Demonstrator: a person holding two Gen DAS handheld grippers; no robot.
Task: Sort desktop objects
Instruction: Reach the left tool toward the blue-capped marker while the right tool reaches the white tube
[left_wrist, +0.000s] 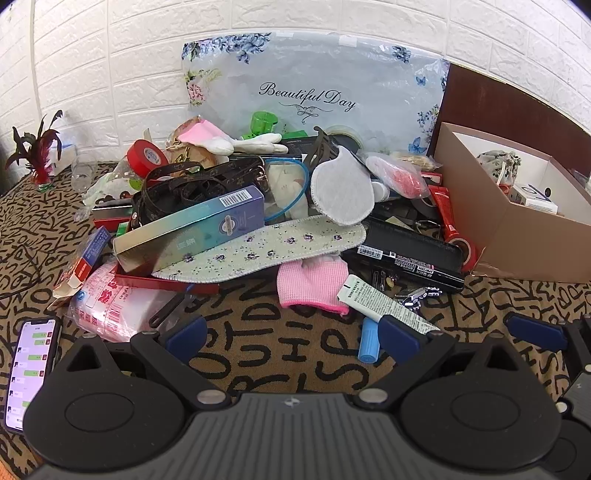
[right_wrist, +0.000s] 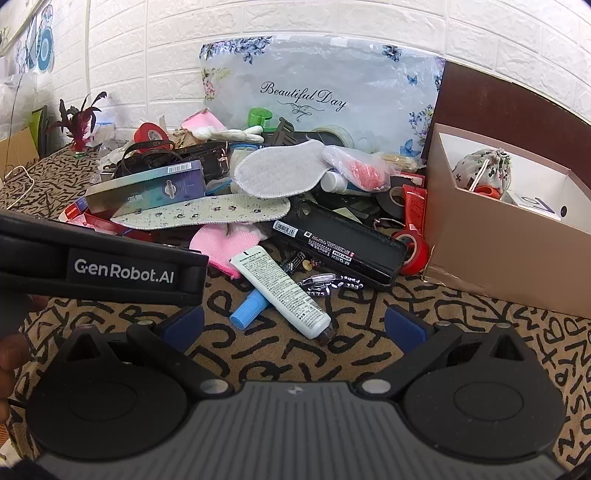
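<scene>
A heap of mixed objects lies on the patterned cloth: a floral insole (left_wrist: 266, 247) (right_wrist: 207, 212), a teal-purple box (left_wrist: 192, 229) (right_wrist: 147, 190), a pink sock (left_wrist: 314, 284) (right_wrist: 225, 243), a white tube (left_wrist: 384, 304) (right_wrist: 284, 291), a blue cap (left_wrist: 369, 341) (right_wrist: 247, 310), a black marker box (left_wrist: 410, 258) (right_wrist: 340, 245). My left gripper (left_wrist: 291, 338) is open and empty in front of the heap. My right gripper (right_wrist: 293, 325) is open and empty, the tube's end between its fingers. The left gripper's body (right_wrist: 99, 266) shows at the left of the right wrist view.
A brown cardboard box (left_wrist: 517, 236) (right_wrist: 491, 251) stands at the right, holding a cloth pouch (right_wrist: 480, 170). A phone (left_wrist: 31, 369) lies at the front left. A floral plastic bag (left_wrist: 314, 85) leans on the white brick wall. Red tape rolls (left_wrist: 146, 157) (right_wrist: 412, 251) sit in the heap.
</scene>
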